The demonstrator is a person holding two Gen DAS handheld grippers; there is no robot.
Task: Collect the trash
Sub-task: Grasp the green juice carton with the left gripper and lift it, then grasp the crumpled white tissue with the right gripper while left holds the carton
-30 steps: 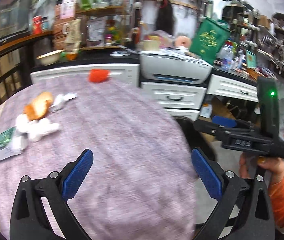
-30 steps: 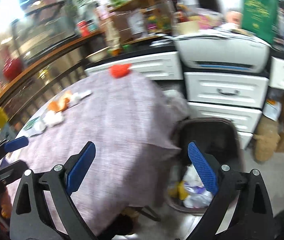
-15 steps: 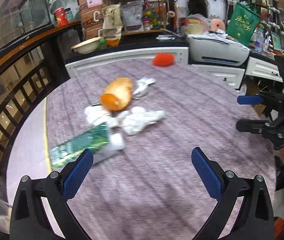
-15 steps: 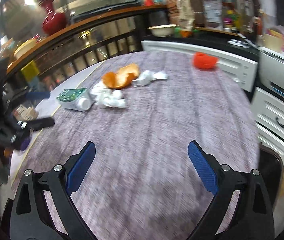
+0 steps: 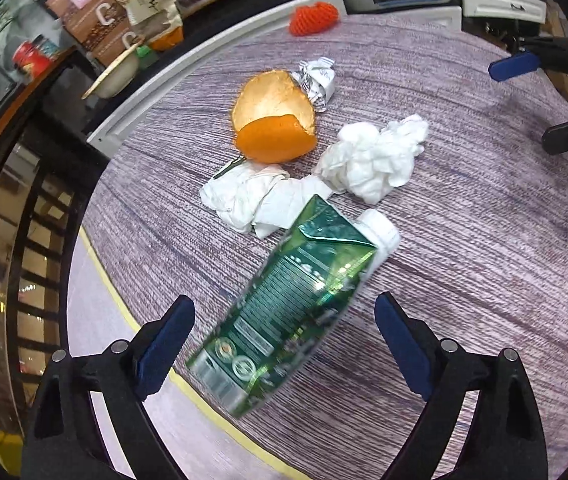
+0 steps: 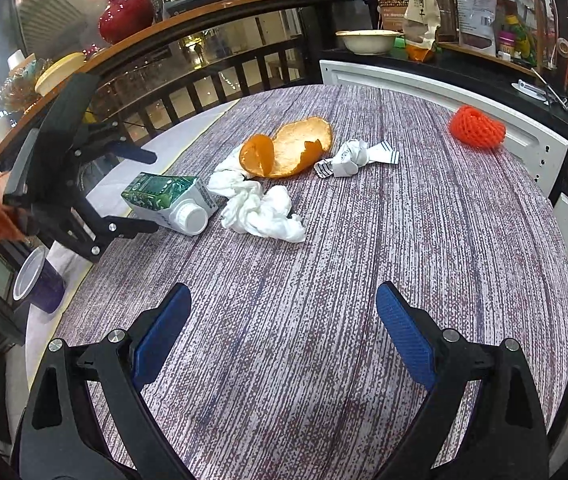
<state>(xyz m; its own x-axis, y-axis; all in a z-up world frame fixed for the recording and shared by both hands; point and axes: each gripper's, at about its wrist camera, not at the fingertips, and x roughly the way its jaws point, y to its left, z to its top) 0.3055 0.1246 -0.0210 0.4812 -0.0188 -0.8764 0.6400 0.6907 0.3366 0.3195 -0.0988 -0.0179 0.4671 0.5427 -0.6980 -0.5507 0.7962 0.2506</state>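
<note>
Left claw (image 5: 284, 336) was wide, just closing, around the untouched carton (image 5: 284, 316): probably light, crushable, so grip mid-body; right claw (image 6: 281, 332) was open, empty.

Items on the round purple-grey woven tablecloth (image 6: 424, 240):

- One green-printed drink carton with a white screw cap (image 5: 296, 304), lying on its side.
- Two crumpled white paper tissues (image 5: 372, 160) (image 5: 255, 196).
- One orange fruit peel (image 5: 273, 120), torn into a curled flap and a broad shell.
- One crumpled white striped paper wrapper (image 5: 318, 80).
- One orange-red foam fruit net (image 6: 476, 126).
- One purple plastic cup (image 6: 39, 282), at the table's edge.
</note>
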